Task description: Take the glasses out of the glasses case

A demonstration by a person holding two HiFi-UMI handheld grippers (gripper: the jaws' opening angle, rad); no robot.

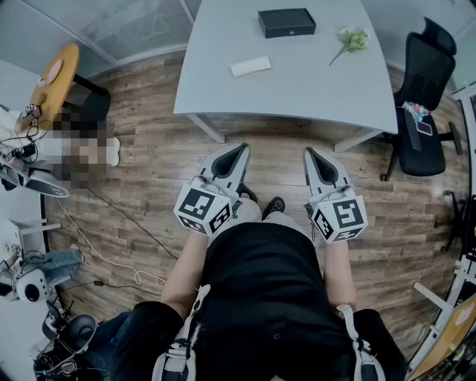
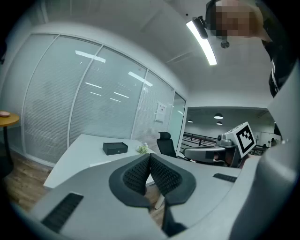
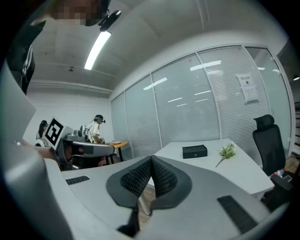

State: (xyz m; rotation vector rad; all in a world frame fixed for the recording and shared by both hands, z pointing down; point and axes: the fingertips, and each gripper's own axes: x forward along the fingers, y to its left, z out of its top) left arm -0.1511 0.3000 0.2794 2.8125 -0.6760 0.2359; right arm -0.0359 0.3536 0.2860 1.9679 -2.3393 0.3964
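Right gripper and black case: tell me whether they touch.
Apart. The head view shows the right gripper over the floor, short of the table; the black case lies at its far edge.

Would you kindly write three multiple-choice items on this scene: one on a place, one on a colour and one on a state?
1. Where does the glasses case lie?
A. at the near edge of the table
B. on the far part of the table
C. under the table

2. What colour is the glasses case?
A. black
B. red
C. yellow

3. How do the jaws of the right gripper stand?
A. wide apart
B. closed on the glasses case
C. together, with nothing between them

Answers:
1 B: the head view shows it near the table's far edge.
2 A: it looks black in every view.
3 C: the right gripper view shows the pads meeting, with the case far off.
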